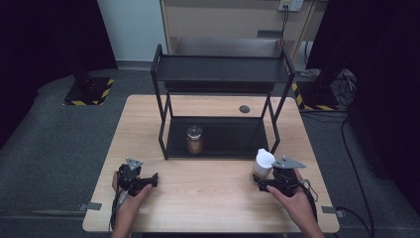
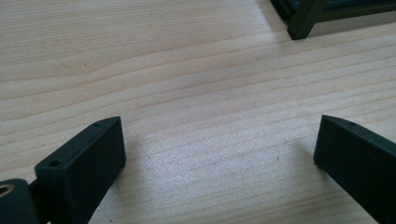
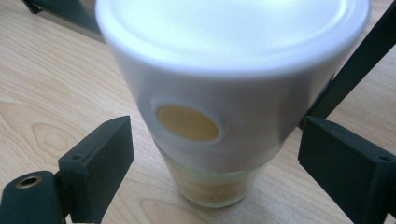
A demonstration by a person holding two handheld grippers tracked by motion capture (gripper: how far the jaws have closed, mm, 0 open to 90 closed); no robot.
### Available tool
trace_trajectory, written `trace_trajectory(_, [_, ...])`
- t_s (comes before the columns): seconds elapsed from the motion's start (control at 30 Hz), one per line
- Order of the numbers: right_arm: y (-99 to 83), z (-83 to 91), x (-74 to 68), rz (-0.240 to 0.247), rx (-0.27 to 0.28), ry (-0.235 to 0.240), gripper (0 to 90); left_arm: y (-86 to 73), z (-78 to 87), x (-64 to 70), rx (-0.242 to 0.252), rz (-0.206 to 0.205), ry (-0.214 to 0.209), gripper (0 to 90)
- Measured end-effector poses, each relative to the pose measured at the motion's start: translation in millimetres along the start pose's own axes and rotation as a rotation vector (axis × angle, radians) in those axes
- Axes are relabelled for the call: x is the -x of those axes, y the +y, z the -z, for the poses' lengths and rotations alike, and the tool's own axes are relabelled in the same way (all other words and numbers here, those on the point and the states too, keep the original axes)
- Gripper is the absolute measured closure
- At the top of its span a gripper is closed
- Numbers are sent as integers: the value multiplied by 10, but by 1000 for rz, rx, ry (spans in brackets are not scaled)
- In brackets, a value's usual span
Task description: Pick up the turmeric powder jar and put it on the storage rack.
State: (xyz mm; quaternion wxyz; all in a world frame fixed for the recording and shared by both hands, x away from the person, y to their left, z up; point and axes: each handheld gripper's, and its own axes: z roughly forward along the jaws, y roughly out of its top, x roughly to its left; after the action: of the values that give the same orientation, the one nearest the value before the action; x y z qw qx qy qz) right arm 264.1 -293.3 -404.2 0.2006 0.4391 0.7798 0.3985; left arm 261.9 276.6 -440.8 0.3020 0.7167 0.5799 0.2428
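Wooden table (image 1: 208,198), seen from above. A black two-tier rack (image 1: 220,74) is set toward the far half; its top shelf hides part of the lower shelf behind it.

Right gripper (image 1: 270,182): held at the near right of the table, jaws spread wide. Between them a jar (image 3: 224,107) with a white lid is seen, standing upright on the wood. In the right gripper view the jaws are placed on either side of the jar; a gap shows at the left jaw, while contact at the right jaw cannot be made out. The top of the lid is cut off by the upper edge and is blurred. A round tan spot is noted on the lid's side. Below the lid, clear glass and a pale brown filling are seen; the very base is soft in focus. In the high view the jar (image 1: 263,163) is just before the rack's near right leg, partly covered by the gripper's grey plate.

Left gripper (image 1: 147,181): at the near left, well apart from the jar. Jaws are spread, with bare wood between them. A rack foot (image 2: 303,21) is cut off at the upper right of the left gripper view.

A second jar (image 1: 194,140), brown with a dark lid, is set on the lower shelf; its details are too small to tell. A small dark disc (image 1: 244,109) lies on the table behind the rack.
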Motion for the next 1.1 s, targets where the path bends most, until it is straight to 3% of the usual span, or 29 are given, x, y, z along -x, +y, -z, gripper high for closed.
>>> trace_trajectory(0.53, [100, -97, -58, 3, -3, -14, 160, -1, 1, 1, 0, 0, 0, 8])
trace_trajectory(1.1, [119, -135, -124, 11, 15, -45, 311, -2, 3, 0, -1, -1, -1, 8])
